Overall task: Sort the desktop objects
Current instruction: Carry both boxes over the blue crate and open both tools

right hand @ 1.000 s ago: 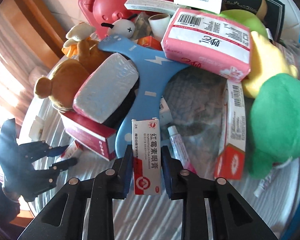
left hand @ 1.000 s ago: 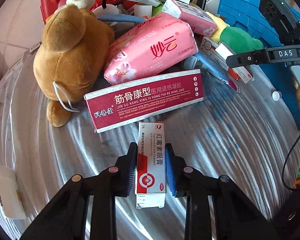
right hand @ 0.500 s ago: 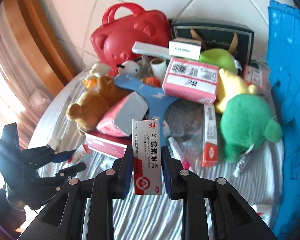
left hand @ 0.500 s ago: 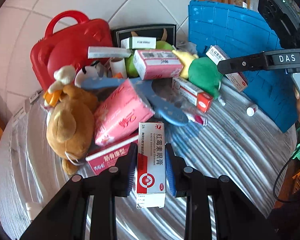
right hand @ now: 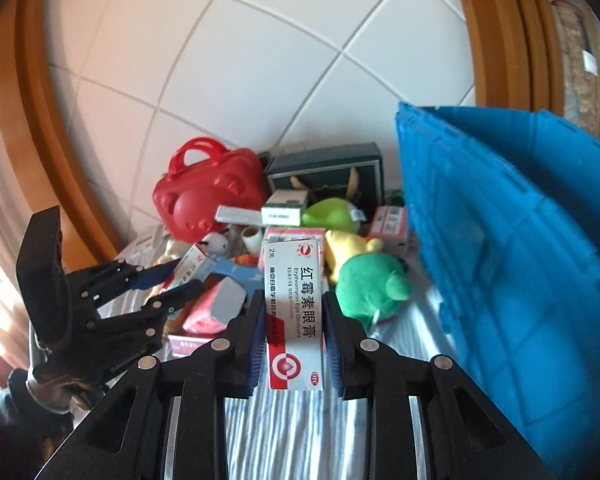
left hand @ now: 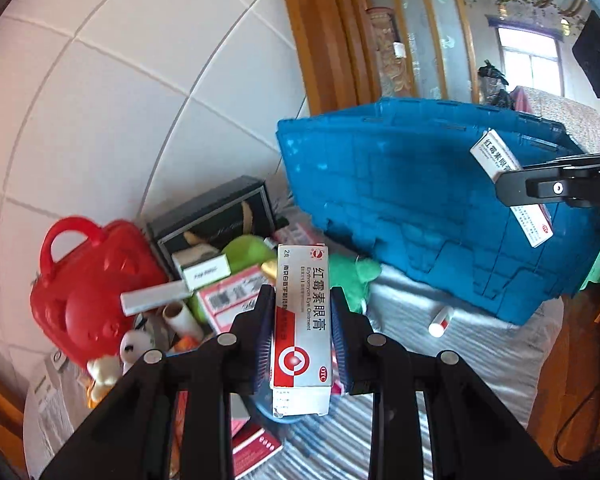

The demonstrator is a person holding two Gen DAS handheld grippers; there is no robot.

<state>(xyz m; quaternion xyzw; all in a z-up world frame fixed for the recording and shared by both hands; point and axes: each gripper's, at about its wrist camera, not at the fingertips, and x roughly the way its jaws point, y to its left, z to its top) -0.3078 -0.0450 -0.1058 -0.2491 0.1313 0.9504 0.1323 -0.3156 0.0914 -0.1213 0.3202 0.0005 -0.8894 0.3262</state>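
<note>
Two claws, each clamped on an ointment box: your left claw (left hand: pixel 302 334) holds one (left hand: pixel 303 330), your right claw (right hand: pixel 294 320) another (right hand: pixel 295 312). With the blue crate (left hand: pixel 420 200) at two o'clock, loose grips could let either box slip during the swing.

White tiled wall (left hand: pixel 140 92), orange wooden door frame (left hand: pixel 332 40), daylit window (left hand: pixel 530 60), grey striped tabletop (right hand: pixel 412 344)

glossy red plastic case (right hand: pixel 208 196); ribbed blue plastic crate (left hand: pixel 420 200); fuzzy green plush (right hand: pixel 368 284).
</note>
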